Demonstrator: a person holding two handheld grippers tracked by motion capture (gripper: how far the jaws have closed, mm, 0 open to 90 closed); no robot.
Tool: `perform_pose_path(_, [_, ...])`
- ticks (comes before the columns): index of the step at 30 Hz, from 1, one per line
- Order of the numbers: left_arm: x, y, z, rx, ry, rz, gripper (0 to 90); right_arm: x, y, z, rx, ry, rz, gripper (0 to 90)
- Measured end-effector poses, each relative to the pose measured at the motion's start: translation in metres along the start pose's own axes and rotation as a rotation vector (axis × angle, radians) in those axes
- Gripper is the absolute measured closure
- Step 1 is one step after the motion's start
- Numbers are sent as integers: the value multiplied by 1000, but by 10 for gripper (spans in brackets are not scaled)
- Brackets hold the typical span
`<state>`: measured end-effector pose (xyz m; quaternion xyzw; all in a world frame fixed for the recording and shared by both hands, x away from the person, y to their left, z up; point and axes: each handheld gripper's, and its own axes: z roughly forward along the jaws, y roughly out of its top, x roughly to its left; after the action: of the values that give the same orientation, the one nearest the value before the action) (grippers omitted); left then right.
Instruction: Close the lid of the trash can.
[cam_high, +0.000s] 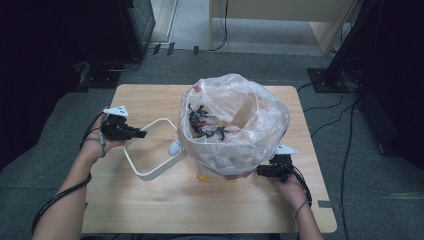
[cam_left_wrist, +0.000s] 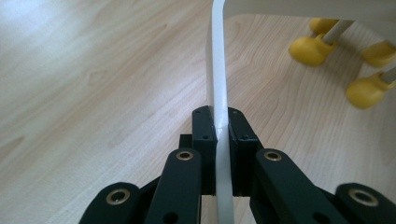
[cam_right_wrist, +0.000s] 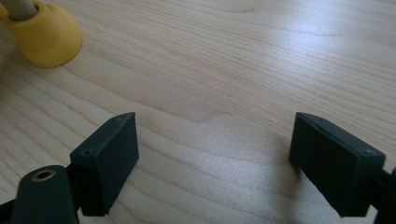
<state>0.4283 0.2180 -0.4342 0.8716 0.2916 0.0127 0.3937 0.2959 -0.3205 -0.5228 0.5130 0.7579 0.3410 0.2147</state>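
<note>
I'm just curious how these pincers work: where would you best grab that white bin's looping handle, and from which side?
On the thin flat band of the handle, out at its far end away from the bag-lined bin. It is narrow enough to fit edge-on between the pads. Come from the left, as the left gripper does, clamped across the strip. The right gripper stands open.

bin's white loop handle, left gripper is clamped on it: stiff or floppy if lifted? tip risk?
Probably stiff: the white handle runs straight through the left gripper without sagging. The bin may tip: it stands on small yellow feet, and the plastic bag bulges wide above them.
</note>
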Motion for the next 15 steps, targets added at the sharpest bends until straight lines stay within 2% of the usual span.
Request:
perform_pose_path(3, [0, 11, -13, 2, -6, 23, 850, 0, 0, 0, 0, 0, 0, 154])
perform_pose_path(6, [1, 22, -26, 7, -5, 27, 849, 0, 0, 0, 0, 0, 0, 154])
perform_pose_path(10, [0, 40, -46, 6, 16, 44, 849, 0, 0, 0, 0, 0, 0, 154])
perform_pose_path(11, [-1, 45, -51, 6, 16, 32, 850, 0, 0, 0, 0, 0, 0, 154])
perform_pose_path(13, [-2, 55, -60, -12, -12, 26, 849, 0, 0, 0, 0, 0, 0, 154])
perform_pose_path(15, [-3, 64, -70, -10, -3, 34, 849, 0, 0, 0, 1, 0, 2, 154])
